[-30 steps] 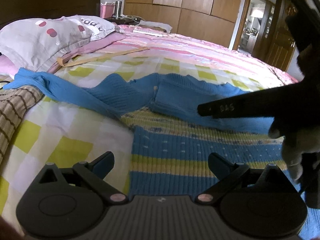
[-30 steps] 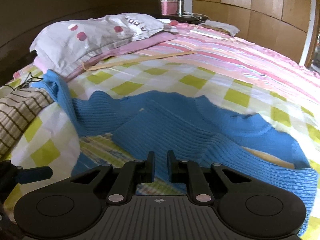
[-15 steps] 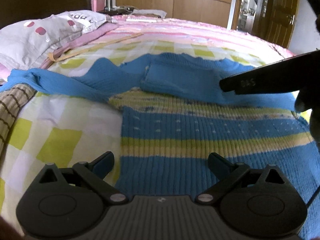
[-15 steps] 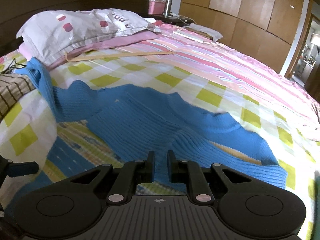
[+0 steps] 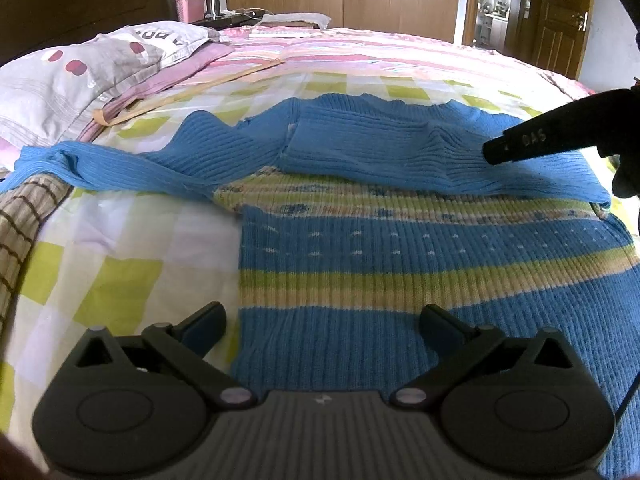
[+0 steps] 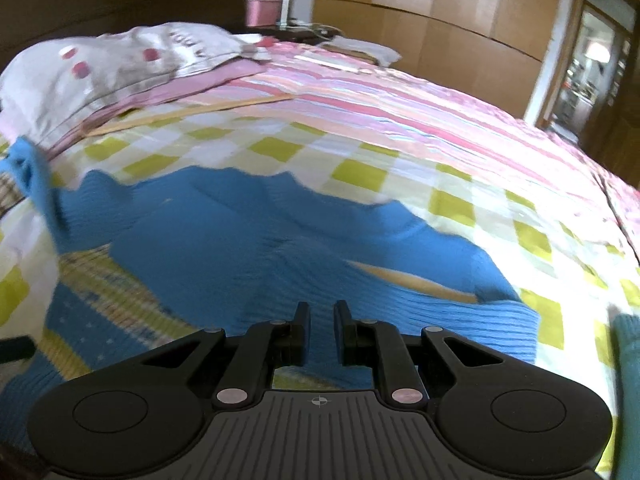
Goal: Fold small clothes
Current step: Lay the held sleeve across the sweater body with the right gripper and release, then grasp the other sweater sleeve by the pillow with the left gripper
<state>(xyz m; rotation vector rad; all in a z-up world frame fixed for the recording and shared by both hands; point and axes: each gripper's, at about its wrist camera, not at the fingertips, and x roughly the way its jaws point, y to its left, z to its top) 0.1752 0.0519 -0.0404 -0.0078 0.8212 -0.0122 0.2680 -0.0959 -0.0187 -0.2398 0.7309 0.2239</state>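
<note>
While the blue knitted sweater (image 5: 400, 248) is spread flat on the checked bedsheet (image 5: 120, 240), its body is seen banded with yellow-green and cream stripes and rows of small white flecks. One sleeve is laid folded across the chest below the neckline, and the other sleeve (image 5: 80, 164) is stretched out to the left toward a brown striped cloth (image 5: 24, 216) at the bed's edge. The left gripper (image 5: 322, 320) is held low over the sweater's hem with its jaws spread wide; nothing is caught between them, and knit is seen in the gap. The right gripper (image 6: 322, 320) is held over the folded sleeve area with its jaws drawn close, only a narrow slot being left; whether any fabric is pinched there cannot be told, since the fingertips appear clear of the knit. From the left wrist view, one dark finger of the right gripper is seen reaching in from the right above the folded sleeve. Beyond the sweater, a pink striped cover (image 6: 400, 112) is spread over the far half of the bed, and a grey pillow (image 5: 80, 72) with red spots is set at the upper left
</note>
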